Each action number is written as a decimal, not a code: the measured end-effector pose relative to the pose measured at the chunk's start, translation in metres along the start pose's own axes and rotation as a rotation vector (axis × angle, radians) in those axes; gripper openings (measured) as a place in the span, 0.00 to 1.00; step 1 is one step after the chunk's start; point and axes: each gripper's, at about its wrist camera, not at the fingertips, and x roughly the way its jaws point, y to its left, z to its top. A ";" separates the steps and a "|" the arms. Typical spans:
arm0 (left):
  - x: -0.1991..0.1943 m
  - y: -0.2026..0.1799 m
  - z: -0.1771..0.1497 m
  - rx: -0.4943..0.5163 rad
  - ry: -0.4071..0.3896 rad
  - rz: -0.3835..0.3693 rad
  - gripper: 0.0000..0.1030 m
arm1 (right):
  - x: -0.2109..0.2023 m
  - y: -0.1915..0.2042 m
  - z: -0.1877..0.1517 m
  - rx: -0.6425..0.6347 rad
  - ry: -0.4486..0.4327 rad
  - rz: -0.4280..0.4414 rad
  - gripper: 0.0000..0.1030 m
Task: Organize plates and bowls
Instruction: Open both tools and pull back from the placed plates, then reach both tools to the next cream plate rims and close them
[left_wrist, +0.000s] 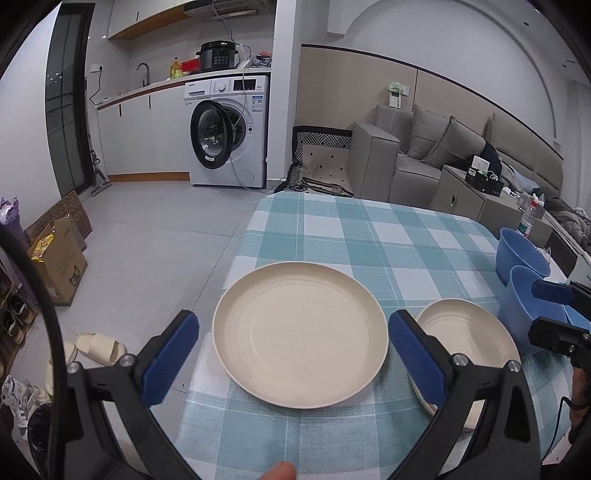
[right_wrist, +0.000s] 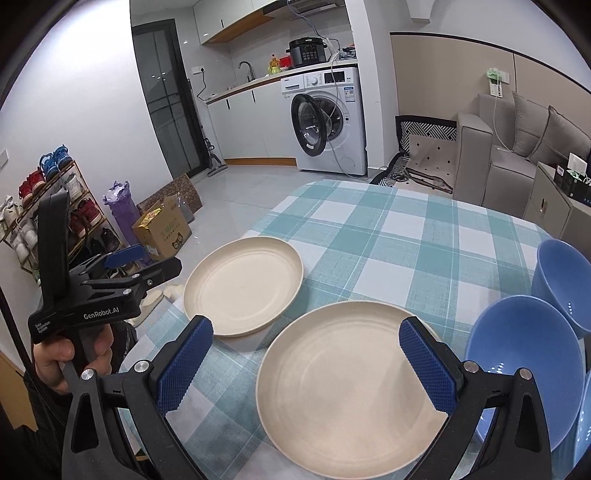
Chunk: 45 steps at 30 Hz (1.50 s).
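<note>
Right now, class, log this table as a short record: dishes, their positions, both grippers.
surface: checked tablecloth
plates: left cream plate and right cream plate, side by side, not stacked
bowls: two blue bowls, at the right of the plates
left gripper: open, above left plate, empty
right gripper: open, above right plate, empty

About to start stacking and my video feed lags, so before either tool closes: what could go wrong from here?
1. The left plate lies close to the table edge, possibly overhanging it; a nudge from the open left tool could push it to the floor.
2. The right plate lies beside the near blue bowl; the open right tool may bump that bowl.
3. Low plate rims may slip from the pads.
</note>
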 end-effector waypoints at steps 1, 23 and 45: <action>0.001 0.002 0.000 -0.005 0.003 0.002 1.00 | 0.002 0.001 0.002 -0.001 0.001 0.000 1.00; 0.027 0.034 -0.008 -0.086 0.052 0.046 1.00 | 0.054 0.024 0.031 -0.137 0.054 -0.005 1.00; 0.038 0.038 -0.010 -0.091 0.069 0.058 1.00 | 0.084 0.010 0.058 -0.022 -0.208 0.000 1.00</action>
